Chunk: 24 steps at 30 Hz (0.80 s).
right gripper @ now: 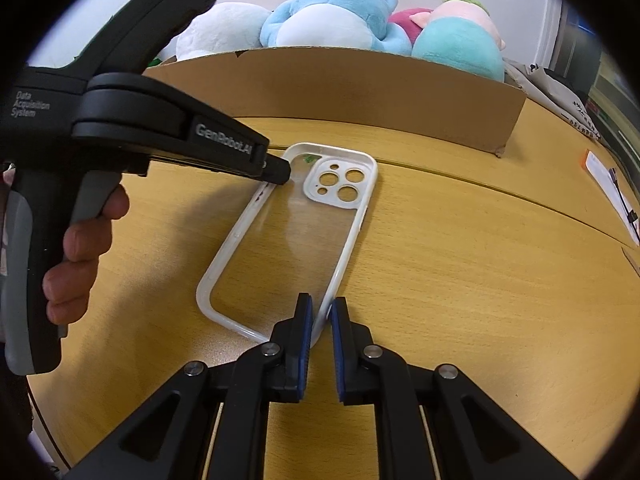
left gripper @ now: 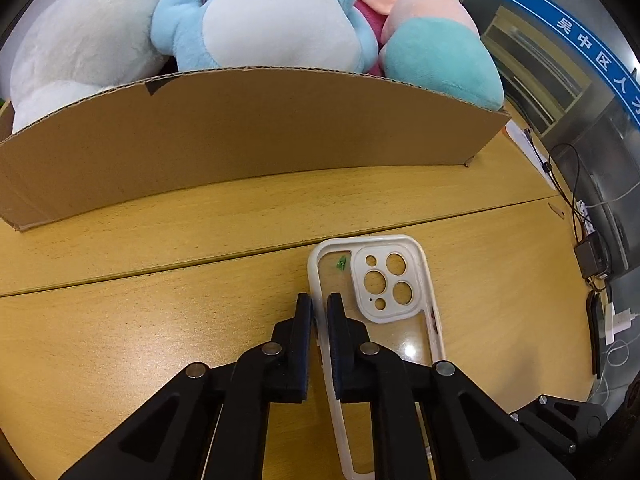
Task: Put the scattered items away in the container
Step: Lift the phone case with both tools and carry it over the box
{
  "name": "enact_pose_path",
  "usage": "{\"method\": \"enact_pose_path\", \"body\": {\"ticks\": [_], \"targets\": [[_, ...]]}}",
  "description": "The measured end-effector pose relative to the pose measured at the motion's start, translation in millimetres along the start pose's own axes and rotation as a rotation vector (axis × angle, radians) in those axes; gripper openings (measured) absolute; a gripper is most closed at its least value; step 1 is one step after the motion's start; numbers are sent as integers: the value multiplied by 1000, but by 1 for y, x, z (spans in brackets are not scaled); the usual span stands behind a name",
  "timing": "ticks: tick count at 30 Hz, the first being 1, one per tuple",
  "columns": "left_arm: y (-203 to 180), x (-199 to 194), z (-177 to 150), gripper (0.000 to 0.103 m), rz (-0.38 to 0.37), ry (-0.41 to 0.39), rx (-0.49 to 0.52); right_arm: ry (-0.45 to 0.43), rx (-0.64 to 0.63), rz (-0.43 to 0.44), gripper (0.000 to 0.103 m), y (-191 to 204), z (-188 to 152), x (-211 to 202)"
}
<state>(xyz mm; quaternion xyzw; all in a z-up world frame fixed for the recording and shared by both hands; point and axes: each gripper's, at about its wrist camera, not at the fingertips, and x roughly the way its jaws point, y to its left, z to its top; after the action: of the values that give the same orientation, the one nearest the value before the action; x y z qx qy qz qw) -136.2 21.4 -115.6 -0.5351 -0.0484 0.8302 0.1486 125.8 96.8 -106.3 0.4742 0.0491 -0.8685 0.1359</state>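
Currently, item 1: phone case (right gripper: 288, 232), clear back w/ white rim, lying flat on the wooden table (right gripper: 460, 280), just in front of the cardboard box (right gripper: 340, 92).

Item 2: left gripper (left gripper: 320, 312), fingers pinched shut on the case's left rim, up near the camera-cutout end. Seen from the right wrist cam, its tip sits on that same rim; the person's hand (right gripper: 84, 240) wraps the handle.

Item 3: right gripper (right gripper: 322, 316), fingers closed on the opposite rim, down near the lower corner. So both ends are clamped, one edge each.

Item 4: box, already crowded w/ plush toys – white plush (left gripper: 80, 52), blue plush (left gripper: 260, 20), teal-and-pink plush (left gripper: 432, 48). Interior not visible; free room can't be told.

Step in hand, by judgement: grasp stage done, case not yet lifted.

Next move calls for: both grippers rising together, kept level so the thin rim doesn't twist out, clearing the box's near wall, then finding a gap beside the plushes before letting go.
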Motion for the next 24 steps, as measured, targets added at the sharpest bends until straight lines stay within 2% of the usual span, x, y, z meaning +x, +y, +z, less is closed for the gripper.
{"method": "enact_pose_path", "body": {"ticks": [5, 11, 18, 24], "targets": [[2, -15, 0, 7, 5, -31, -3, -11, 4, 18, 9, 1, 0, -1], [3, -70, 28, 7, -6, -138, 0, -84, -18, 32, 9, -1, 25, -16], [7, -123, 87, 7, -5, -282, 31, -253, -39, 16, 7, -11, 94, -52], [12, -144, 165, 7, 2, -362, 62, -362, -68, 10, 8, -19, 172, -59]]}}
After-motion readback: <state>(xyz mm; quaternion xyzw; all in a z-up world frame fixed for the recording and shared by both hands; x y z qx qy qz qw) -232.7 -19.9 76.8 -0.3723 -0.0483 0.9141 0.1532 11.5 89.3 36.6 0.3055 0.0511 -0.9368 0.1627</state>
